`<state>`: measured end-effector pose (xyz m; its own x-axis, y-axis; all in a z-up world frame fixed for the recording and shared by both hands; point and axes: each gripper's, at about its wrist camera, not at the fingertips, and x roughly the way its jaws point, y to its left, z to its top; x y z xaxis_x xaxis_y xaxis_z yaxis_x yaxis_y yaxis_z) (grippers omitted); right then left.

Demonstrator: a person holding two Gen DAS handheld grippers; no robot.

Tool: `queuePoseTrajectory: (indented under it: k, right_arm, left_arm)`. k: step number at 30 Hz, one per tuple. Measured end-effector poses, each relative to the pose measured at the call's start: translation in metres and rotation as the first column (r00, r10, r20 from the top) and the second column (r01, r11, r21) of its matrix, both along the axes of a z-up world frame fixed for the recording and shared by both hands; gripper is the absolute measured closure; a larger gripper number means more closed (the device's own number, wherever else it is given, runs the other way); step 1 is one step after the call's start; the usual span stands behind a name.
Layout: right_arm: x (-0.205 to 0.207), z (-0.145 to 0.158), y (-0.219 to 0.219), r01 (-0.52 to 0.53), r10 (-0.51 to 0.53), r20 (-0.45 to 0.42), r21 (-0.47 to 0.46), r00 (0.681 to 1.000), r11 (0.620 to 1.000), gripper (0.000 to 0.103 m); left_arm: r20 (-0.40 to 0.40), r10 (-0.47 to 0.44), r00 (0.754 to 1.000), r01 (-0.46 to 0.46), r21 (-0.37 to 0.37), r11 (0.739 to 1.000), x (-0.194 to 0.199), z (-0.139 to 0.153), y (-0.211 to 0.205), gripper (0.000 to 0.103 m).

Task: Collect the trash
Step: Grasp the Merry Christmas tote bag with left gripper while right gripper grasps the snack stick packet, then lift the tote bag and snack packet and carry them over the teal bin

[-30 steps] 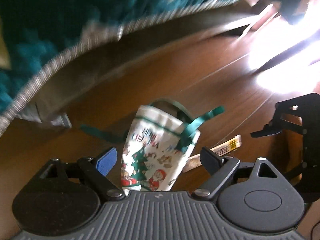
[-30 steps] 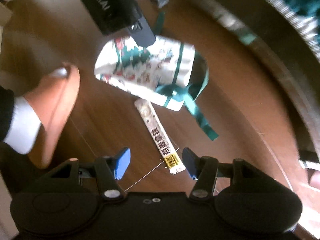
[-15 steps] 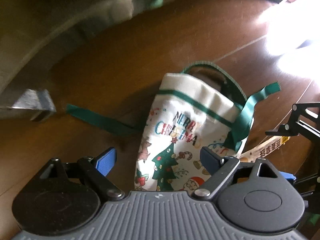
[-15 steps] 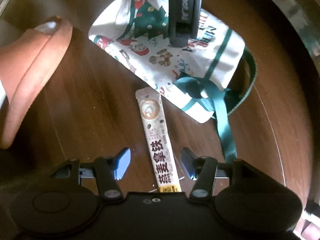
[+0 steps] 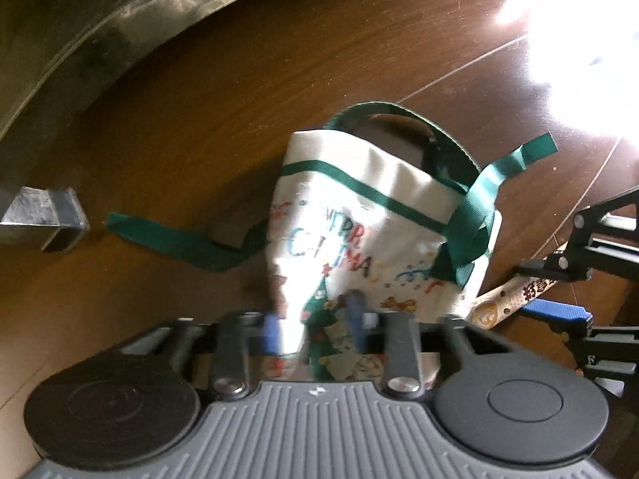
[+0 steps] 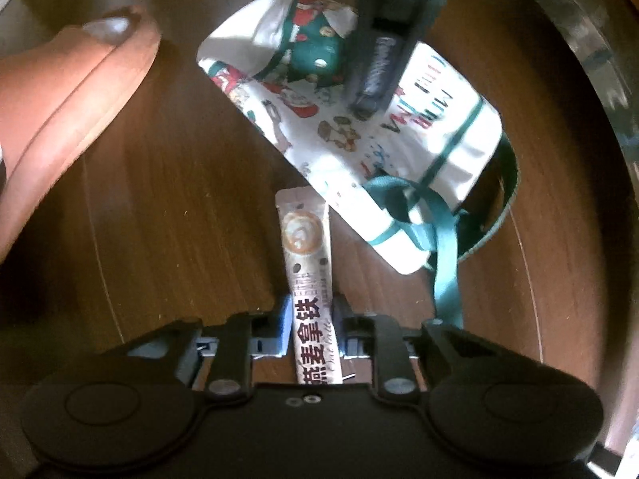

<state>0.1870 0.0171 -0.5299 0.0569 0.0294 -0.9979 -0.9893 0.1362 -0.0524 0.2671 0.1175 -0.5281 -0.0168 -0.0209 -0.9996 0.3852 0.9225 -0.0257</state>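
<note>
We have our left gripper pinched onto the closed bottom end of the Christmas bag, its blue pads drawn in on a fold of the cloth; we judge this hold is meant to steady the bag so its mouth stays open on the far side. Our right gripper sits with both blue pads touching the sides of the sachet, clamped on its near half, while the far end lies flat on the floor, just beside the bag's edge. The sachet is the trash here, and we take the grip near one end as a way to slide it lengthwise into the bag. The bag is soft printed canvas, cream with green trim and limp green ribbon handles trailing on the boards. The sachet is a slim, flat, glossy packet with a latte picture and bold dark characters. The floor is smooth dark wood, shiny under glare. A tan slipper, rounded and matte, rests to the left
</note>
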Motion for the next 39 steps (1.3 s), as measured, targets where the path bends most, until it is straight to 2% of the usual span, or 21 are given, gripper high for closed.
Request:
queuePoseTrajectory:
  k: [2,6,9,13,16,21,25,30,32,35,39]
  right_arm:
    - [-0.001,-0.001,0.001,-0.004,0.004,-0.004,-0.041,1.0,0.999,0.085]
    - [0.012,0.018,-0.006,0.126,-0.129,-0.042,-0.068,0.991,0.99,0.086]
    - [0.022,0.036,-0.017,0.186,-0.189,-0.03,-0.092,0.981,0.978,0.086]
    - [0.032,0.069,-0.03,0.321,-0.326,-0.021,-0.118,0.945,0.94,0.086]
    - [0.037,0.099,-0.049,0.436,-0.441,-0.012,-0.121,0.898,0.892,0.085]
    - [0.046,0.158,-0.077,0.637,-0.638,-0.001,-0.057,0.77,0.769,0.085]
    - [0.046,0.213,-0.093,0.74,-0.74,-0.011,0.035,0.673,0.672,0.085]
    - [0.033,0.283,-0.117,0.819,-0.826,-0.058,0.185,0.56,0.543,0.085]
    - [0.024,0.31,-0.125,0.832,-0.844,-0.077,0.237,0.531,0.502,0.085]
    - [0.013,0.348,-0.139,0.821,-0.852,-0.079,0.328,0.517,0.468,0.085]
    - [-0.006,0.402,-0.161,0.801,-0.864,-0.087,0.43,0.497,0.417,0.085]
  left_arm:
    - [-0.005,0.009,1.0,-0.009,-0.003,1.0,-0.001,0.006,-0.002,0.094]
    - [0.0,0.034,0.999,-0.034,-0.03,0.999,-0.002,0.029,-0.003,0.098]
    - [0.001,0.037,0.999,-0.037,-0.05,0.998,-0.005,0.049,-0.005,0.099]
    - [0.0,0.028,1.0,-0.028,-0.072,0.997,-0.012,0.08,-0.01,0.099]
    - [0.002,0.043,0.999,-0.042,-0.093,0.995,-0.016,0.102,-0.01,0.099]
    - [0.035,0.045,0.998,-0.041,-0.107,0.993,-0.017,0.148,-0.022,0.099]
    - [0.072,0.052,0.996,-0.046,-0.086,0.995,-0.017,0.189,-0.032,0.099]
    - [0.139,0.094,0.986,-0.08,-0.104,0.991,-0.02,0.247,-0.039,0.099]
    - [0.164,0.11,0.98,-0.093,-0.111,0.989,-0.025,0.271,-0.046,0.099]
    - [0.219,0.117,0.969,-0.097,-0.101,0.99,-0.035,0.309,-0.062,0.099]
    - [0.273,0.153,0.95,-0.122,-0.127,0.984,-0.047,0.363,-0.083,0.099]
